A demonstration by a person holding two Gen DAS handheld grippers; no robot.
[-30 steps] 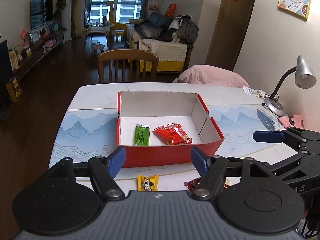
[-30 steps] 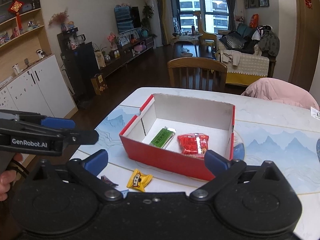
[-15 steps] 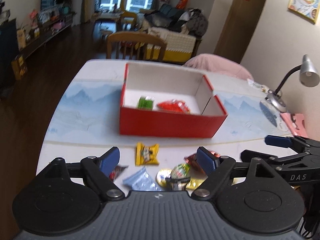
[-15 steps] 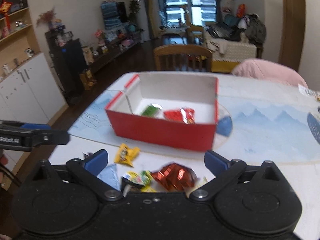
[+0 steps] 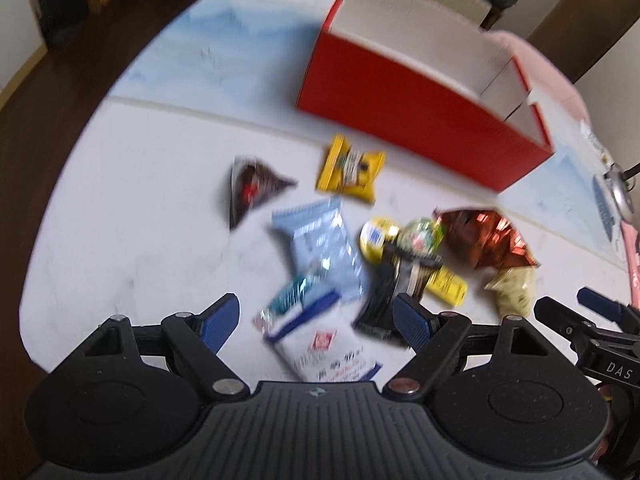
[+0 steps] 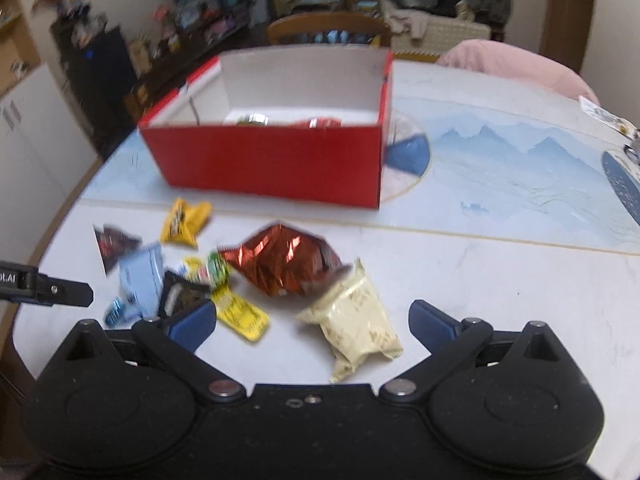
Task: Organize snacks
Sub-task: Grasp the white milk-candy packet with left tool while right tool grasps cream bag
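A red cardboard box (image 5: 420, 120) (image 6: 272, 168) stands open on the table, with a green and a red packet just showing inside. In front of it lie several loose snacks. My left gripper (image 5: 316, 316) hangs open above a white and blue packet (image 5: 324, 344) and a pale blue packet (image 5: 320, 240), touching neither. My right gripper (image 6: 312, 320) is open over a cream packet (image 6: 356, 320), beside a shiny red-brown bag (image 6: 284, 260). A yellow packet (image 5: 350, 168) (image 6: 184, 222) and a dark triangular packet (image 5: 252, 188) (image 6: 114, 244) lie nearer the box.
The table (image 6: 500, 280) is white with a blue mountain print; its rounded edge drops to dark floor at the left. A wooden chair (image 6: 328, 28) and a pink cushion (image 6: 516, 64) stand behind the box. A lamp base (image 5: 618, 196) sits at the right.
Both grippers have come down and tipped toward the table, so the snack pile now fills the views and the box interior is mostly hidden. The left jaws stand wider than a second ago.
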